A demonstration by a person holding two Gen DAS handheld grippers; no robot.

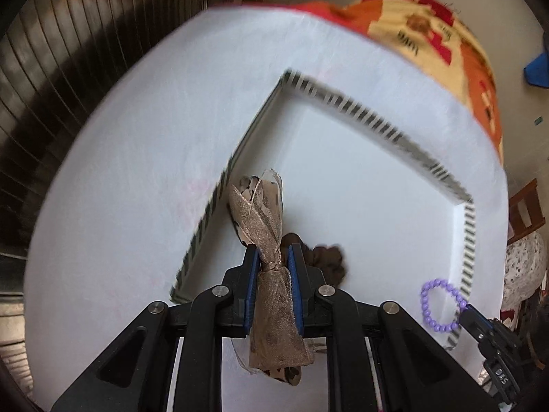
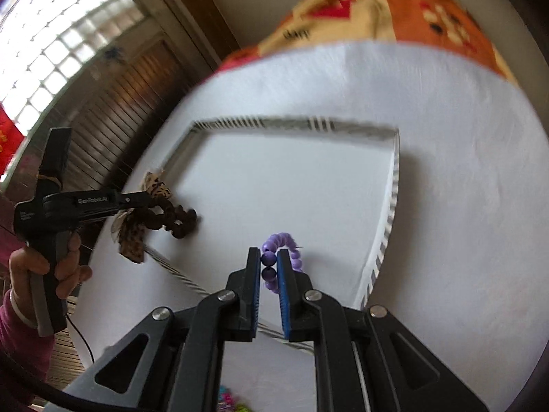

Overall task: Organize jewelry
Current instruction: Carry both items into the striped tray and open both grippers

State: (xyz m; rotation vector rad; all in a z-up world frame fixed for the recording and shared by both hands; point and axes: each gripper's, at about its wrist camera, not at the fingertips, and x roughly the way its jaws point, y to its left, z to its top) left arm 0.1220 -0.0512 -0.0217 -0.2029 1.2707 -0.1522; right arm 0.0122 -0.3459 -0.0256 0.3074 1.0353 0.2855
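My left gripper (image 1: 272, 254) is shut on the knot of a beige leopard-print ribbon bow (image 1: 264, 206), with a dark brown scrunchie (image 1: 326, 257) hanging from it over the left side of a white striped-rim tray (image 1: 377, 116). In the right wrist view the left gripper (image 2: 137, 199) holds the bow (image 2: 156, 185) and scrunchie (image 2: 178, 219) at the tray's left rim. My right gripper (image 2: 268, 257) is shut on a purple bead bracelet (image 2: 284, 243) above the tray (image 2: 295, 125). The bracelet (image 1: 441, 304) also shows in the left wrist view at the tray's right rim.
The tray sits on a white cloth-covered surface (image 1: 120, 158). A red, orange and cream patterned blanket (image 2: 377, 7) lies behind it. Colourful small items (image 2: 228, 401) lie at the near edge. Dark wooden shutters (image 2: 120, 103) and a window are to the left.
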